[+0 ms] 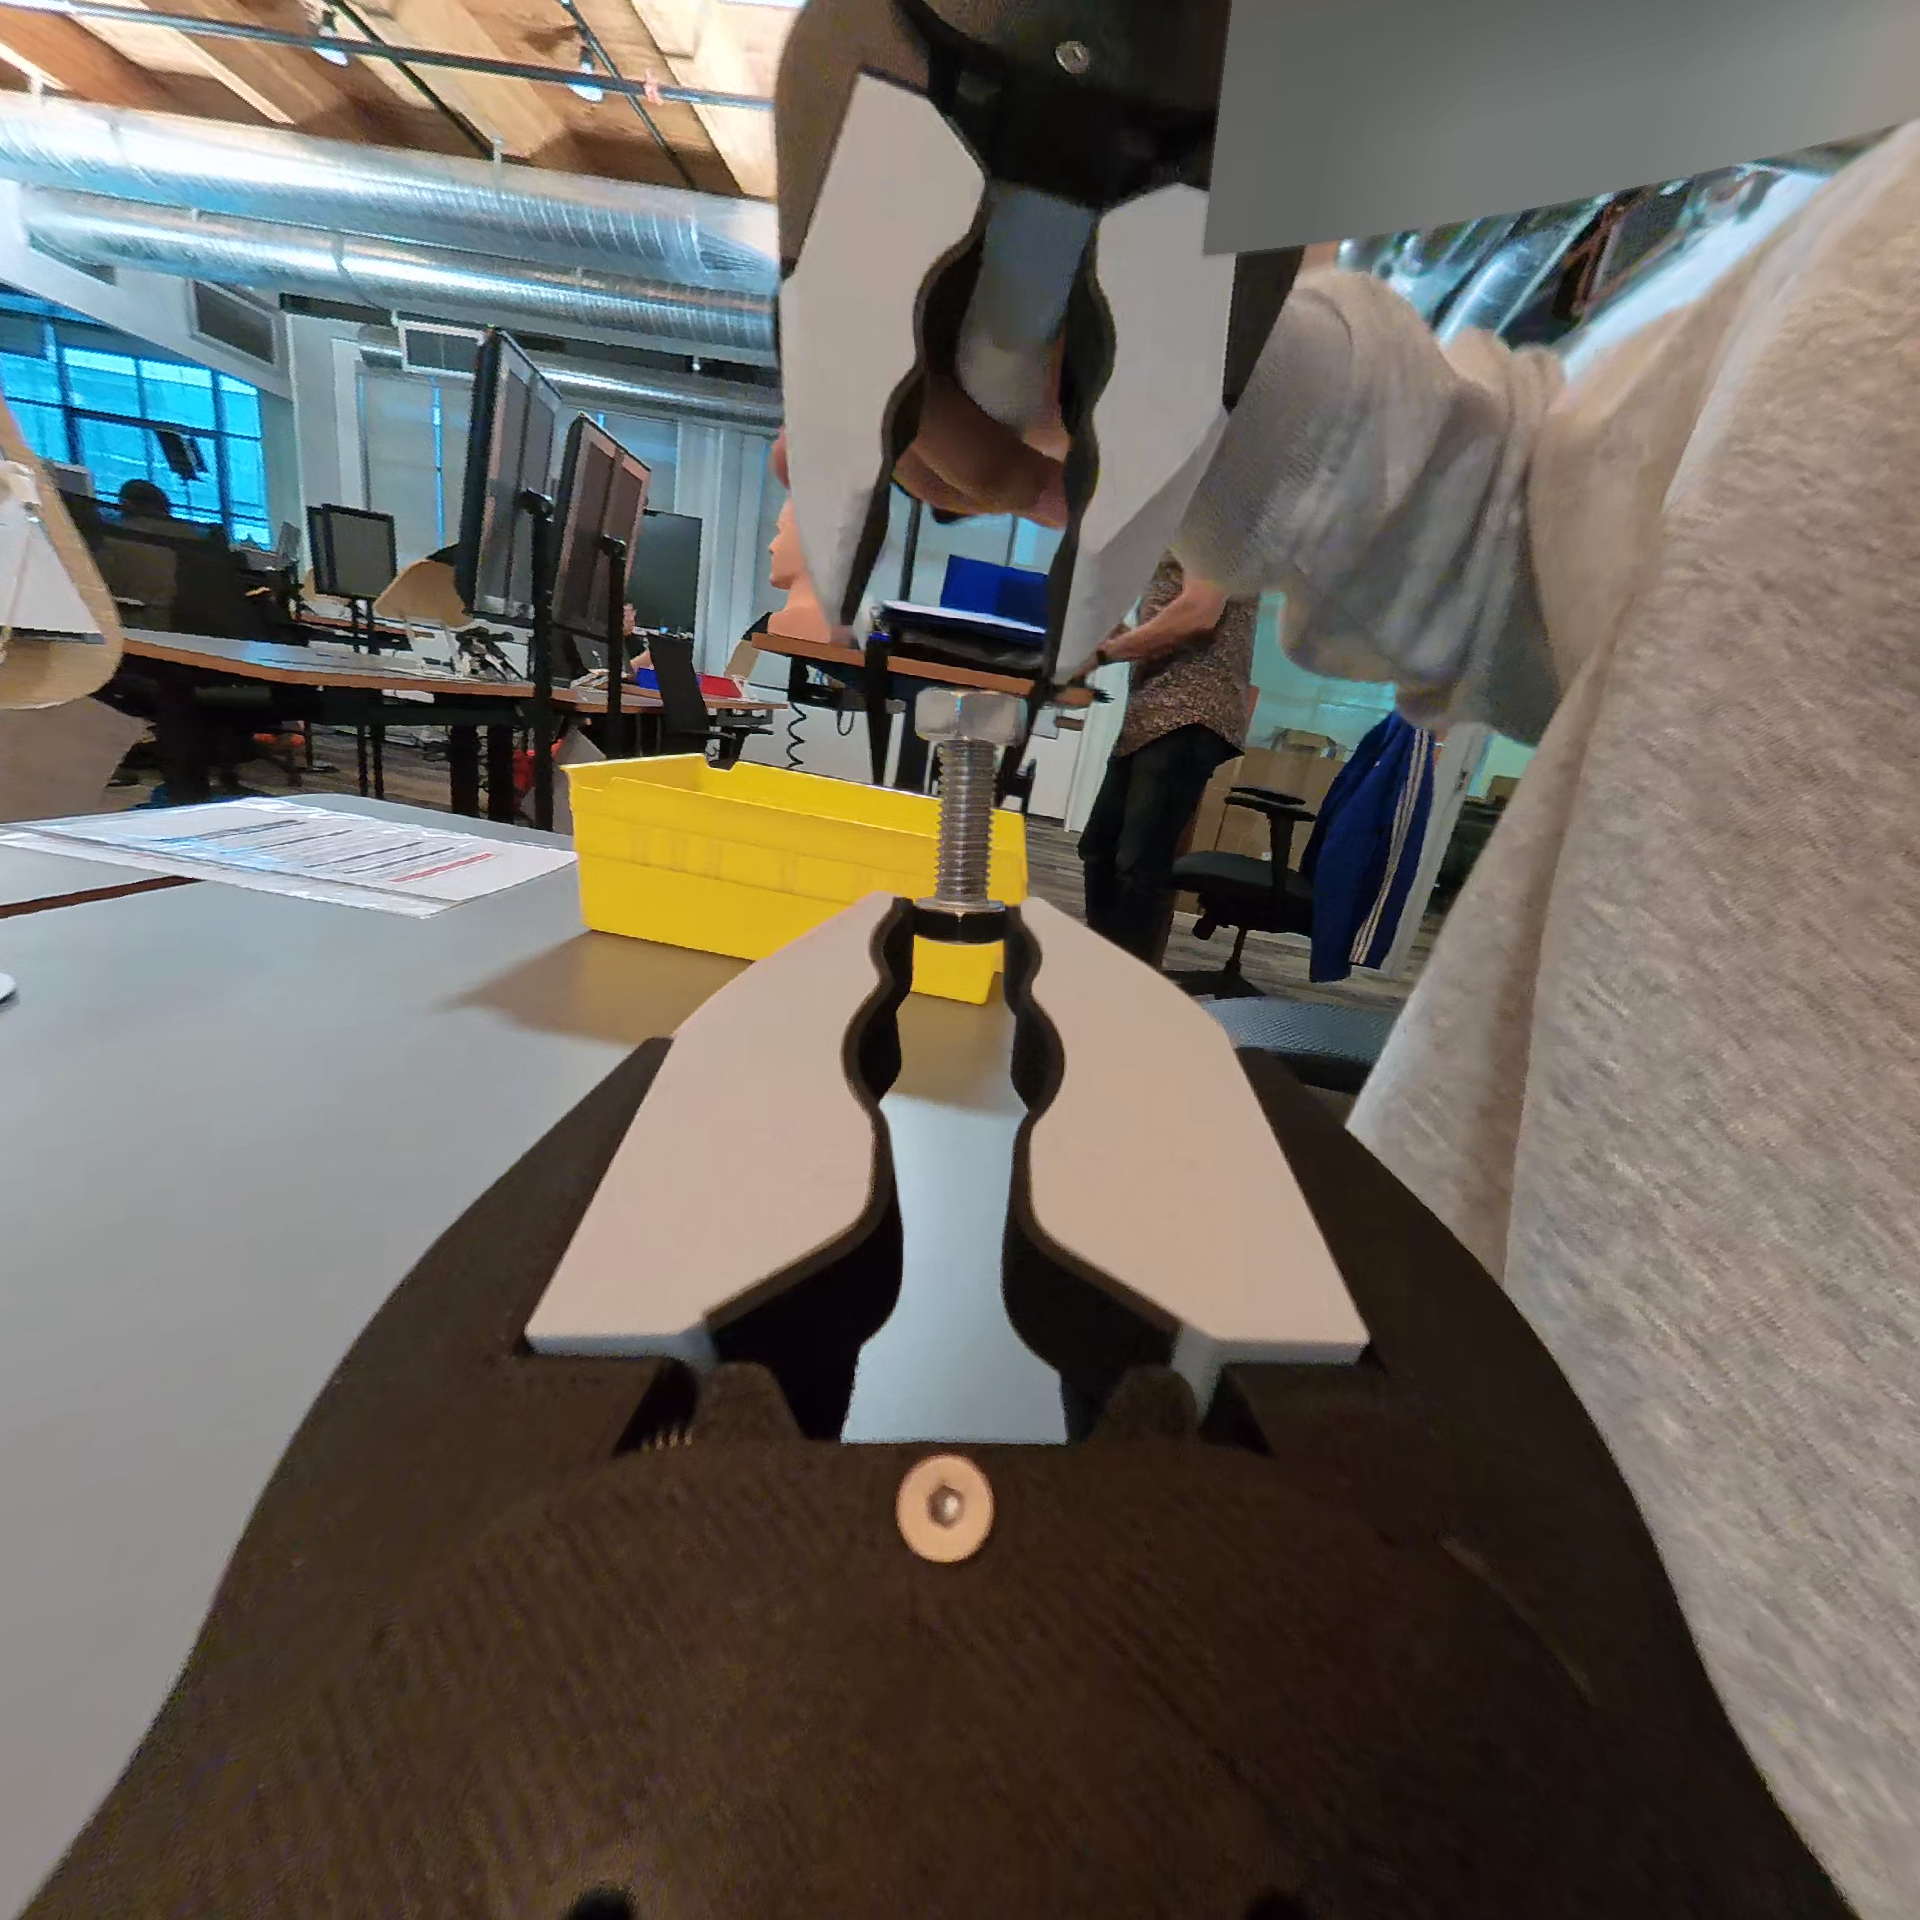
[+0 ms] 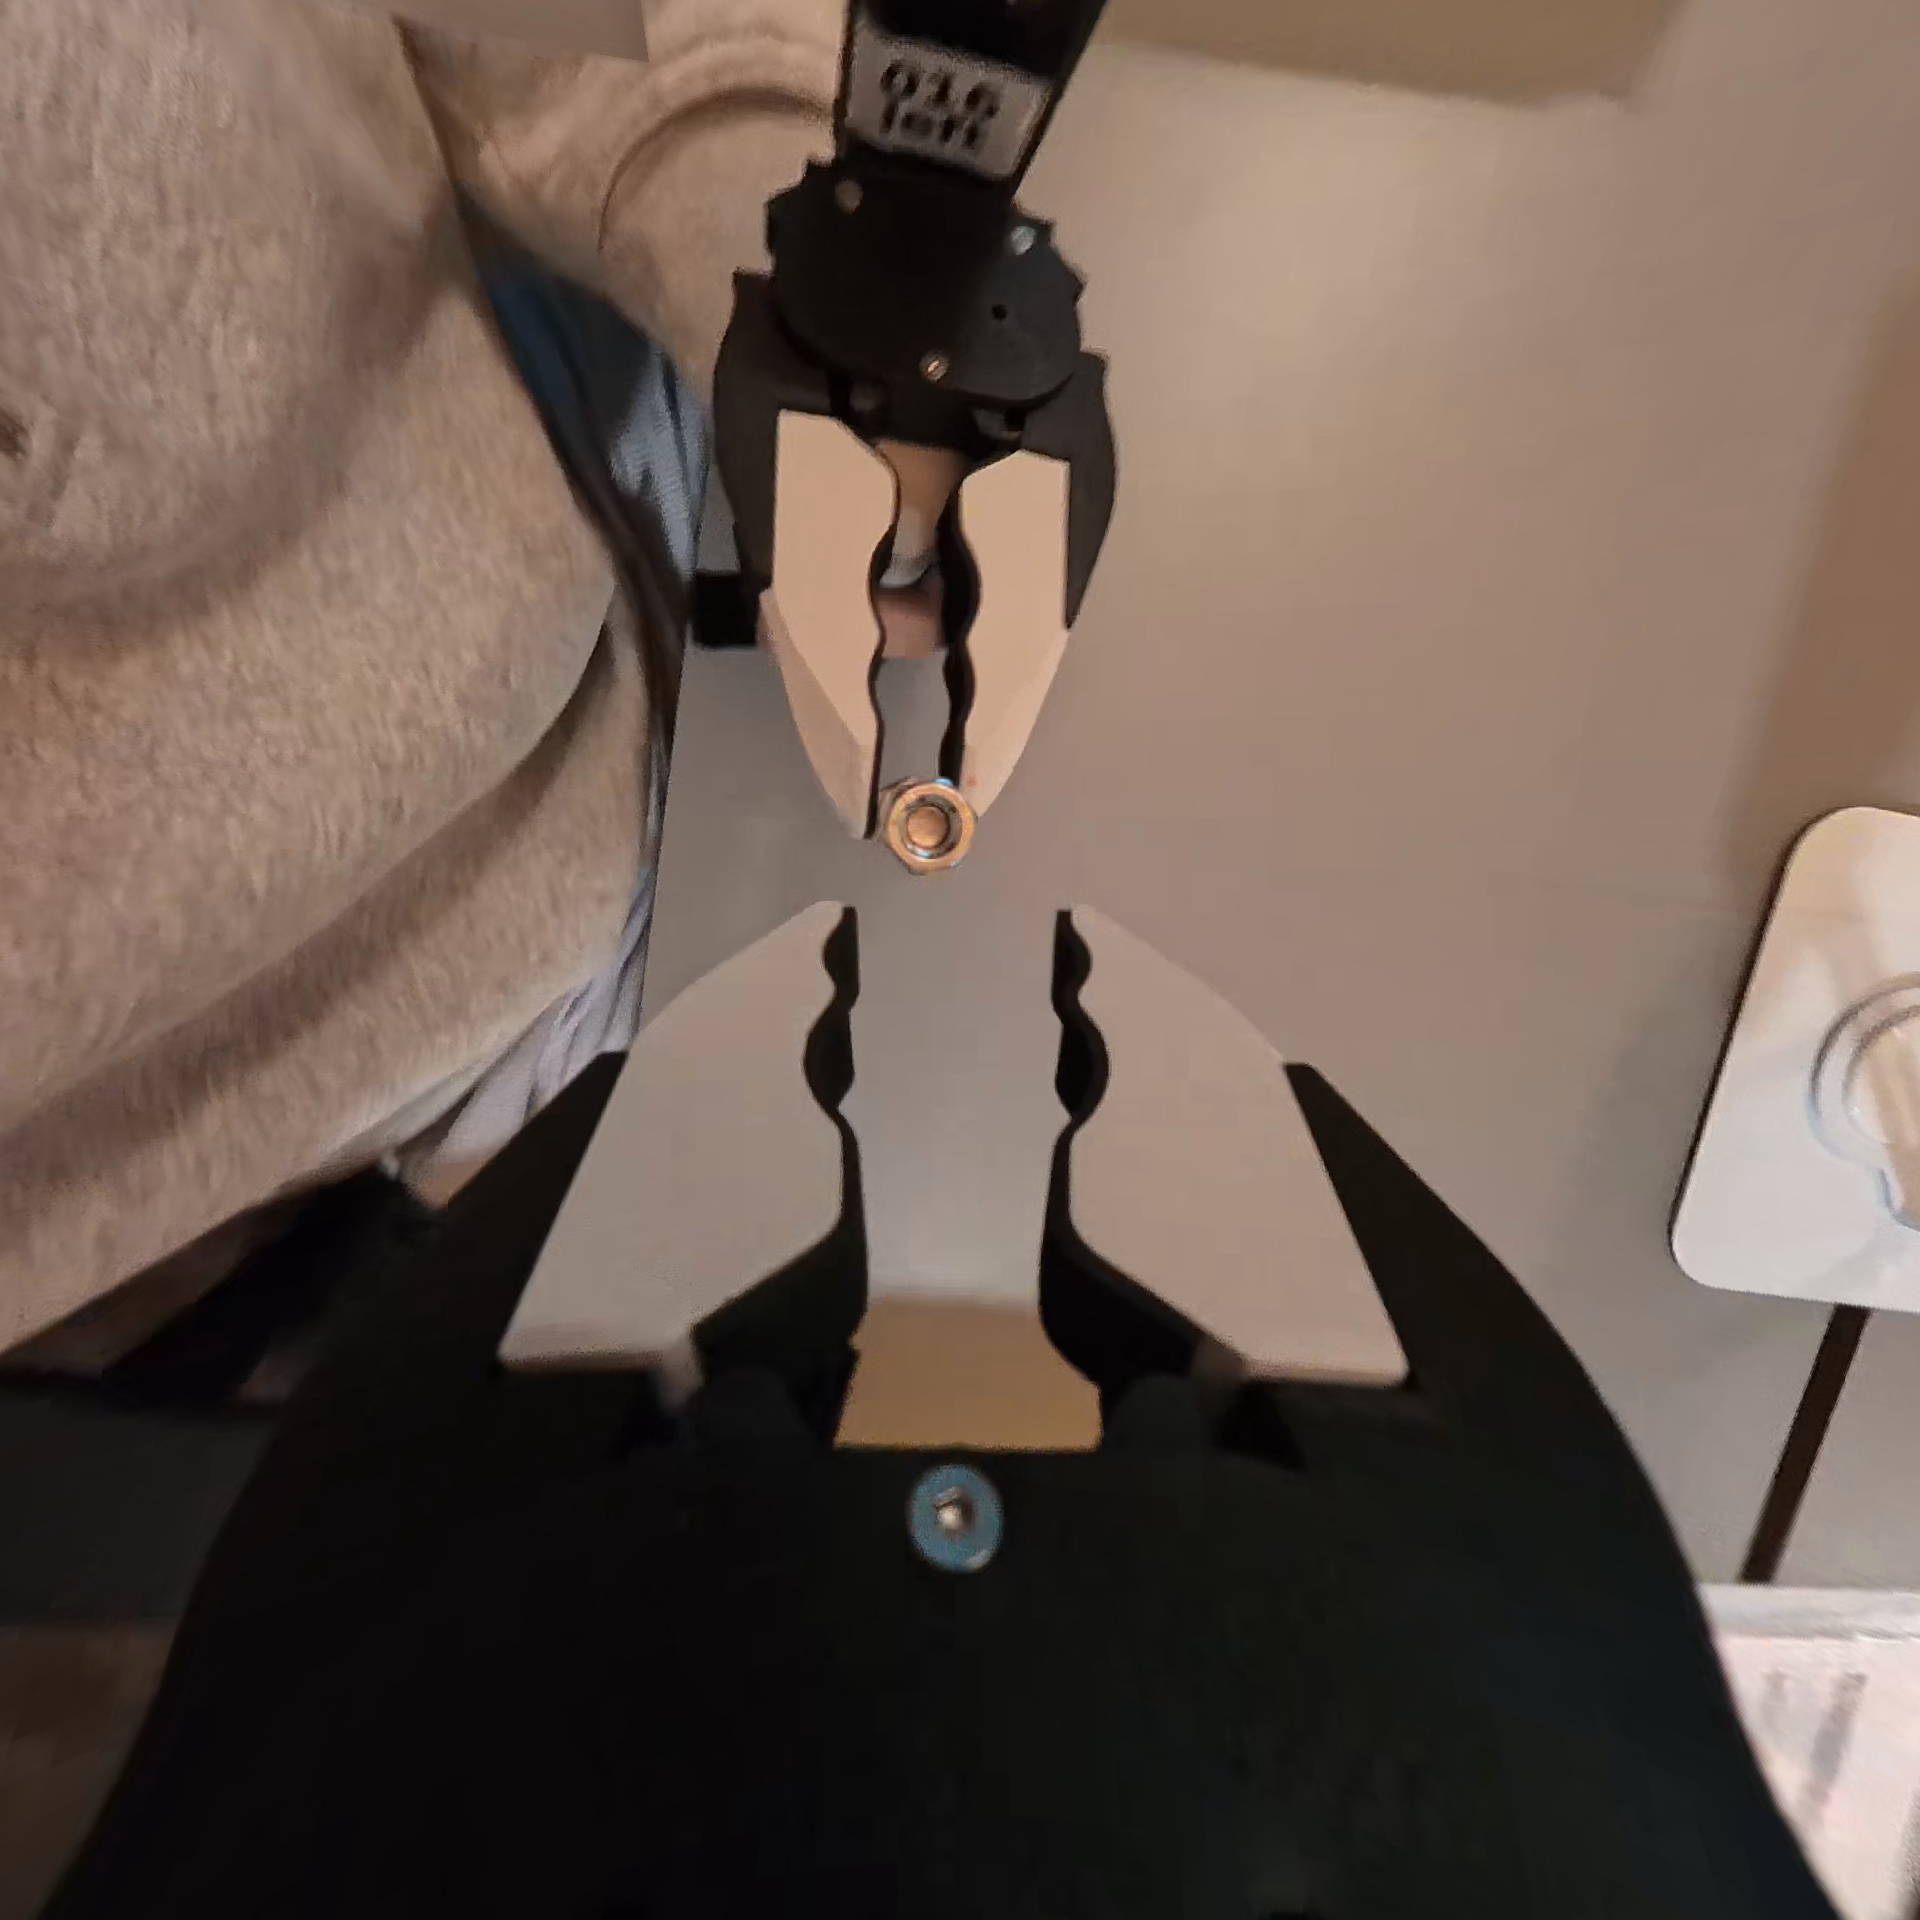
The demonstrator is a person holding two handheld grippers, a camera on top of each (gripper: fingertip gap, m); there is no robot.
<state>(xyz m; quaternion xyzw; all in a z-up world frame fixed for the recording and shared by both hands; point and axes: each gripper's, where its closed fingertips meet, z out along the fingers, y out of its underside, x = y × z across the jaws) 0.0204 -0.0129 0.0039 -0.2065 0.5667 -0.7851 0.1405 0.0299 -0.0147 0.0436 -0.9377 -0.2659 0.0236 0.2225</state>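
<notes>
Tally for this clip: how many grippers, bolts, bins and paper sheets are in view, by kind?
Two-finger grippers: 2, left gripper and right gripper
Silver threaded hex bolt: 1
Yellow plastic bin: 1
Laminated paper sheet: 1
Total: 5

Silver threaded bolt (image 1: 961,805), yellow bin (image 1: 727,862), grey table (image 1: 260,1091), oatmeal-flecked sleeve (image 1: 1714,935).

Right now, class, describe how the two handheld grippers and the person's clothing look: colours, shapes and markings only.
Both the left gripper and the right gripper have rounded black textured bodies with a silver centre screw. Each carries two pale grey, tapering fingers whose black inner edges are wavy. A label sits on the left gripper's black stem. The person wears a light grey sweatshirt.
</notes>
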